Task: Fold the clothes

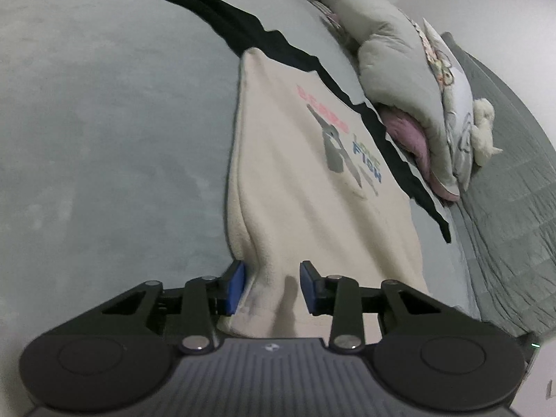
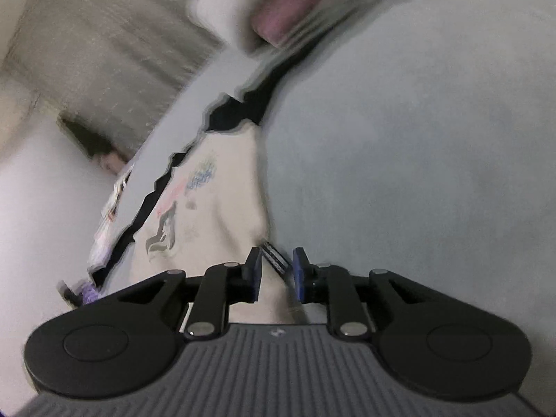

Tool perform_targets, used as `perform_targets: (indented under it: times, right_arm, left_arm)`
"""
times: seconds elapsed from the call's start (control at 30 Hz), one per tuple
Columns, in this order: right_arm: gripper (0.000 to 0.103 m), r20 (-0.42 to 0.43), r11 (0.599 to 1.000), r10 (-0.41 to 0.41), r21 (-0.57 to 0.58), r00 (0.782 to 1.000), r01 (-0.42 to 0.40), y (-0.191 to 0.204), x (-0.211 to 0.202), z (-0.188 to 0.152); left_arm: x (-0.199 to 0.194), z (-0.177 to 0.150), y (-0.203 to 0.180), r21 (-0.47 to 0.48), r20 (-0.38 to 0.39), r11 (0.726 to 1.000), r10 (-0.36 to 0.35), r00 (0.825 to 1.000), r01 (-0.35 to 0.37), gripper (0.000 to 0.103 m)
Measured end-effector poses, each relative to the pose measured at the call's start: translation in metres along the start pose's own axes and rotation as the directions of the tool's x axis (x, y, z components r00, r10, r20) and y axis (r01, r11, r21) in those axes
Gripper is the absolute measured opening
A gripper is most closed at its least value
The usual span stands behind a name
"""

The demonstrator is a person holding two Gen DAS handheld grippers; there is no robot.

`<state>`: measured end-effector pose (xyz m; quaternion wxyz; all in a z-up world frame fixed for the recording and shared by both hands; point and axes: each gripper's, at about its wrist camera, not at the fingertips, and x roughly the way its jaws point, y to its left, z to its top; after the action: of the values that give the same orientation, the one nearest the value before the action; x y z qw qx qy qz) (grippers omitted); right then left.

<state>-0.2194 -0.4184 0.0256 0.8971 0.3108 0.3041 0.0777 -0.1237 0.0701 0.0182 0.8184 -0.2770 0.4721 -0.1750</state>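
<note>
I have the cream sweatshirt (image 1: 295,180) lying on the grey bedspread (image 1: 104,132), its printed front up, with a black garment (image 1: 264,40) under its far edge. My left claw (image 1: 272,286) is narrowed around a bunched fold of the sweatshirt's near edge; the blue pads (image 1: 236,288) sit close against the cloth on either side, and the fabric rises up between them, so I read it as gripped. In the right wrist view the picture is smeared. My right claw (image 2: 276,274) is nearly closed, with cream cloth and a striped label (image 2: 274,257) between the pads (image 2: 256,271); the left pad touches the fabric, but I cannot tell whether the other one presses on it. Beyond the sweatshirt, a heap of grey and pink bedding (image 1: 410,104) and a small white soft toy (image 1: 484,128) rest near the bed's far side.
</note>
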Motion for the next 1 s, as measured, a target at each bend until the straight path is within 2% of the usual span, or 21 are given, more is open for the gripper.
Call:
perform_targets:
  times: [0.07,0.1,0.13,0.2,0.27,0.3,0.37,0.47,0.67,0.73,0.83,0.87,0.9,0.93,0.97,1.0]
  right_arm:
    - [0.031,0.012,0.98,0.059,-0.193,0.998,-0.055,0.04,0.0,-0.008]
    - [0.034,-0.003,0.948,0.071,-0.311,0.997,-0.069,0.063,0.004,-0.019]
    - [0.039,-0.034,0.876,0.082,-0.474,0.996,-0.088,0.096,0.012,-0.04]
    - [0.046,-0.086,0.736,0.084,-0.666,0.993,-0.12,0.139,0.026,-0.076]
    - [0.05,-0.123,0.522,0.08,-0.84,0.989,-0.146,0.191,0.047,-0.13]
    - [0.05,-0.123,0.446,0.076,-0.883,0.99,-0.144,0.208,0.056,-0.148]
    - [0.051,-0.109,0.333,0.07,-0.934,0.992,-0.126,0.232,0.07,-0.173]
    - [0.051,-0.027,0.136,0.039,-0.99,0.999,-0.033,0.263,0.099,-0.212]
    - [0.052,0.02,-0.081,-0.05,-0.997,0.999,0.016,0.284,0.136,-0.24]
    - [0.054,0.057,-0.187,-0.071,-0.982,0.996,0.043,0.289,0.145,-0.246]
    - [0.054,0.077,-0.261,-0.082,-0.964,0.994,0.053,0.298,0.159,-0.251]
    - [0.052,0.081,-0.272,-0.083,-0.961,0.993,0.055,0.3,0.163,-0.251]
    - [0.05,0.074,-0.265,-0.089,-0.963,0.993,0.048,0.301,0.165,-0.25]
    - [0.033,0.061,-0.25,-0.098,-0.968,0.993,0.035,0.303,0.167,-0.248]
    - [0.005,0.048,-0.235,-0.106,-0.972,0.993,0.022,0.304,0.169,-0.245]
    - [0.005,0.028,-0.197,-0.117,-0.98,0.993,0.005,0.306,0.17,-0.242]
  left_arm:
    - [-0.005,0.002,0.005,-0.032,0.004,0.999,0.002,1.0,-0.002,0.037]
    - [-0.007,0.002,0.007,-0.046,0.007,0.999,0.004,1.0,-0.004,0.039]
    - [-0.009,0.003,0.01,-0.06,0.012,0.998,0.006,1.0,-0.005,0.04]
    - [-0.018,0.005,0.019,-0.11,0.028,0.994,0.011,1.0,-0.008,0.042]
    - [-0.026,0.007,0.027,-0.145,0.04,0.989,0.021,0.999,-0.015,0.042]
    - [-0.032,0.009,0.031,-0.162,0.05,0.986,0.03,0.998,-0.022,0.043]
    - [-0.044,0.012,0.039,-0.189,0.072,0.982,0.042,0.996,-0.028,0.045]
    - [-0.053,0.013,0.046,-0.206,0.078,0.978,0.046,0.996,-0.029,0.048]
    - [-0.065,0.018,0.051,-0.196,0.075,0.98,0.052,0.996,-0.036,0.052]
    - [-0.066,0.021,0.051,-0.189,0.068,0.981,0.053,0.996,-0.039,0.054]
    - [-0.068,0.024,0.047,-0.164,0.074,0.986,0.042,0.996,-0.029,0.062]
    - [-0.068,0.024,0.047,-0.157,0.073,0.987,0.039,0.997,-0.027,0.065]
    - [-0.068,0.024,0.045,-0.147,0.072,0.989,0.033,0.997,-0.022,0.066]
    - [-0.068,0.024,0.045,-0.14,0.072,0.99,0.029,0.997,-0.019,0.068]
    - [-0.068,0.023,0.045,-0.139,0.072,0.99,0.028,0.997,-0.017,0.069]
    - [-0.067,0.023,0.045,-0.14,0.068,0.99,0.024,0.997,-0.014,0.069]
